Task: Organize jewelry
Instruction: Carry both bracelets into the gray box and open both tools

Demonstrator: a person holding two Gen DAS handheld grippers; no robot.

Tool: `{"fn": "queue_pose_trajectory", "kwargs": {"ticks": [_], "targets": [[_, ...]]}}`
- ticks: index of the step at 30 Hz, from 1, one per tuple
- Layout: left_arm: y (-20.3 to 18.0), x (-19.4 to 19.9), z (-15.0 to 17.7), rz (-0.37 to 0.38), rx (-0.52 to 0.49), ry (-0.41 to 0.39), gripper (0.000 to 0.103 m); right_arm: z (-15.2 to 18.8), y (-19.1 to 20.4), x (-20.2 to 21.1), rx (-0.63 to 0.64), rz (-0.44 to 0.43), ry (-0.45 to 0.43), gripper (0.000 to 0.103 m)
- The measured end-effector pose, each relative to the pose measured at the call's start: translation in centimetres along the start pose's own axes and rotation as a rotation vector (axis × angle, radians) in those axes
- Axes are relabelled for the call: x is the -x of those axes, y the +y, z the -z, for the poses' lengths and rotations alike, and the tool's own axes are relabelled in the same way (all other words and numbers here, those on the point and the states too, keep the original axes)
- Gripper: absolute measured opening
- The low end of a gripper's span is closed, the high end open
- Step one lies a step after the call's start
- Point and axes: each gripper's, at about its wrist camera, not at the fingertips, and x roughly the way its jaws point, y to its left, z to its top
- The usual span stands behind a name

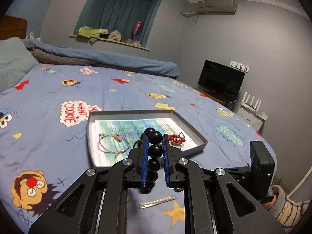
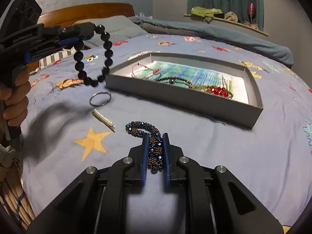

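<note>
My left gripper [image 1: 155, 138] is shut on a black bead bracelet [image 1: 155, 150] and holds it in the air before the grey tray [image 1: 136, 113]; the bracelet [image 2: 93, 56] hangs from it left of the tray [image 2: 195, 101] in the right wrist view. My right gripper [image 2: 155, 136] is shut on a blue and gold beaded bracelet [image 2: 154, 148] that lies on the bed. In the tray lie a pink cord bracelet [image 1: 114, 142], a red bead piece [image 1: 176, 138] and a dark bead chain [image 2: 173, 80].
A pearl hair clip [image 2: 103, 120] and a metal ring [image 2: 100, 98] lie on the blue cartoon bedsheet [image 2: 253, 156] left of the tray. The clip also shows under the left gripper [image 1: 156, 202]. A folded blanket [image 1: 109, 58] and a pillow [image 1: 13, 66] lie at the far side.
</note>
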Motion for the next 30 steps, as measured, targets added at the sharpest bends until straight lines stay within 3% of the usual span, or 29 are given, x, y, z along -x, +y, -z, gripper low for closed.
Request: {"fn": "queue_pose_trajectory", "kwargs": {"ticks": [11,19,25,30], "targets": [[-0.2,-0.9,-1.4,0.008,-0.008,-0.012,0.015,-1.5,-1.6,2.9,-0.062,0.009,-0.165,0.014],[-0.3,-2.2,-2.4,0.01,-0.011,-0.016,0.015,-4.4,-3.8,5.2,-0.135,-0.013,-0.285,0.014],[-0.4,-4.1,-3.5,0.015,-0.019,-0.014,0.015,-7.4,-5.0,4.9,-0.133,0.007,-0.318,0.014],[-0.1,-5.9,-3.7,0.021,-0.014,0.003,0.015,-8.9,-5.9,3.0,-0.14,0.024,-0.295,0.014]]}}
